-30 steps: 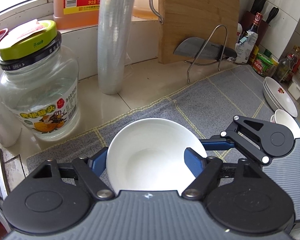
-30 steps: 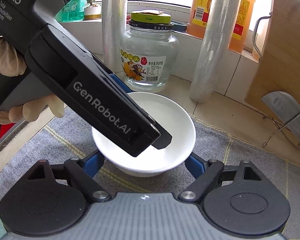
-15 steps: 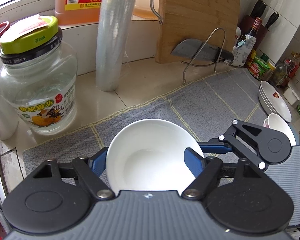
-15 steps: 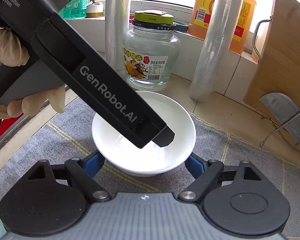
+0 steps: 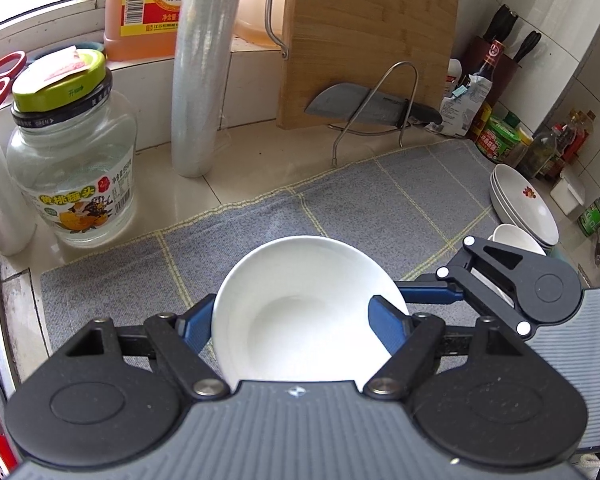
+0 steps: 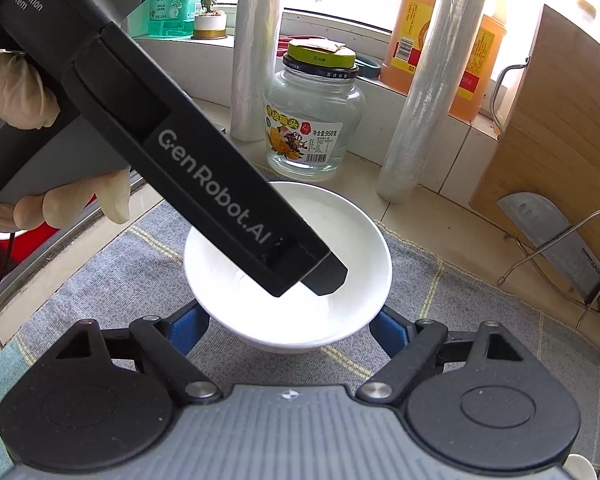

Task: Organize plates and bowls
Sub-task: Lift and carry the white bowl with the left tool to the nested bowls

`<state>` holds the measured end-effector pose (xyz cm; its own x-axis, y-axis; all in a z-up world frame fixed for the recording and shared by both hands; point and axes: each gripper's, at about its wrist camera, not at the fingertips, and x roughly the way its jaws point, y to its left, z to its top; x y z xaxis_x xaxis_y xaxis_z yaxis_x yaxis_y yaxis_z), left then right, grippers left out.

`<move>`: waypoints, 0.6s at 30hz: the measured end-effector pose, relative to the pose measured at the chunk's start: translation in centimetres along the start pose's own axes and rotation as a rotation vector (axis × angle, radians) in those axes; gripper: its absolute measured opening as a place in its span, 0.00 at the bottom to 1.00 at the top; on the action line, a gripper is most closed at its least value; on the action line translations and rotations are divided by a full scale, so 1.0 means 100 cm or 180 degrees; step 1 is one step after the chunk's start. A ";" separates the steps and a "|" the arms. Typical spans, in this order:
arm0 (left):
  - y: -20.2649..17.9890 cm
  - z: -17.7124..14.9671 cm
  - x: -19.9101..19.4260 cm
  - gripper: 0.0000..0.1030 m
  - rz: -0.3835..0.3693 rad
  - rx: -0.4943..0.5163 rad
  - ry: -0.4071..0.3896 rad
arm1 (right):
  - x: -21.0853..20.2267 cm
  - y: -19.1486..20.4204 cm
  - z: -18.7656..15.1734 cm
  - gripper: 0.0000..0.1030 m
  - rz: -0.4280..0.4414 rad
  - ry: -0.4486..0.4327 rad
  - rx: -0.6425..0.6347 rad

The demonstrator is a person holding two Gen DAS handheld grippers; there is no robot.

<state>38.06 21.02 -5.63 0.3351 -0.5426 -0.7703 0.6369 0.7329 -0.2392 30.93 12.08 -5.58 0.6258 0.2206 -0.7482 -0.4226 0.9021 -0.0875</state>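
Our left gripper [image 5: 296, 320] points steeply down at the grey mat [image 5: 360, 200]. It is closed on the white bowl [image 5: 300, 300], which sits low in the middle of the left view, one blue finger [image 5: 196, 332] tucked behind its left edge and the other lying over the rim on the right.

In the right view that gripper [image 6: 324, 276] slants down from the upper left, and its black tip lies inside the bowl [image 6: 340, 232]. A gloved hand [image 6: 16, 92] wraps the handle at the left edge.

Our right gripper [image 6: 292, 328] is tilted down as well, its two fingers running under the bowl's near wall on either side. The bowl hides the pads, so we cannot tell whether they press on it.

Around it:
- A jar [image 5: 72, 168] stands at the left, off the mat.
- A film roll [image 5: 200, 80] stands beside the jar.
- A cutting board [image 5: 364, 40] leans at the top centre, with a knife [image 5: 356, 104] in a wire rack in front of it.
- Stacked plates [image 5: 528, 208] and a small bowl [image 5: 516, 236] sit at the right edge, partly behind the right gripper's linkage.
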 end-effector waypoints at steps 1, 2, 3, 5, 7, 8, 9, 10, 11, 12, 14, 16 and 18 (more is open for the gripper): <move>-0.004 -0.002 -0.002 0.77 0.0000 -0.0004 0.0004 | -0.005 0.000 -0.002 0.87 0.0008 0.0003 0.0004; -0.007 -0.003 -0.004 0.77 0.0007 -0.0010 0.0015 | -0.009 0.001 -0.004 0.87 0.0014 -0.0001 -0.0001; -0.012 -0.005 -0.005 0.77 0.0014 -0.0024 0.0027 | -0.014 0.002 -0.007 0.87 0.0020 -0.0003 -0.0008; -0.020 -0.009 -0.008 0.77 0.0025 -0.0021 0.0040 | -0.022 0.003 -0.012 0.87 0.0016 -0.0001 -0.0025; -0.030 -0.012 -0.011 0.77 0.0026 0.0003 0.0042 | -0.031 0.003 -0.018 0.87 0.0008 -0.0005 -0.0033; -0.034 -0.012 -0.012 0.77 0.0019 0.0012 0.0040 | -0.035 0.002 -0.020 0.87 0.0002 -0.0007 -0.0031; -0.039 -0.013 -0.014 0.77 0.0005 0.0023 0.0033 | -0.039 0.001 -0.023 0.87 -0.0002 -0.0012 -0.0024; -0.044 -0.013 -0.015 0.77 -0.0007 0.0032 0.0032 | -0.043 0.000 -0.026 0.87 -0.0005 -0.0018 -0.0012; -0.047 -0.013 -0.015 0.77 -0.0015 0.0038 0.0033 | -0.047 -0.001 -0.028 0.87 -0.0008 -0.0027 -0.0001; -0.052 -0.012 -0.017 0.77 -0.0027 0.0045 0.0037 | -0.051 -0.002 -0.031 0.87 -0.0014 -0.0030 0.0010; -0.061 -0.012 -0.017 0.77 -0.0048 0.0077 0.0042 | -0.058 -0.004 -0.038 0.87 -0.0046 -0.0030 0.0033; -0.071 -0.012 -0.017 0.77 -0.0057 0.0131 0.0055 | -0.067 -0.007 -0.045 0.87 -0.0069 -0.0034 0.0065; -0.083 -0.012 -0.015 0.77 -0.0091 0.0182 0.0074 | -0.075 -0.011 -0.051 0.87 -0.0089 -0.0026 0.0100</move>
<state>31.46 16.29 -3.17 0.3005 -0.5528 -0.7772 0.6848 0.6923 -0.2277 23.41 7.55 -3.22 0.6423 0.1981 -0.7404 -0.3842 0.9191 -0.0874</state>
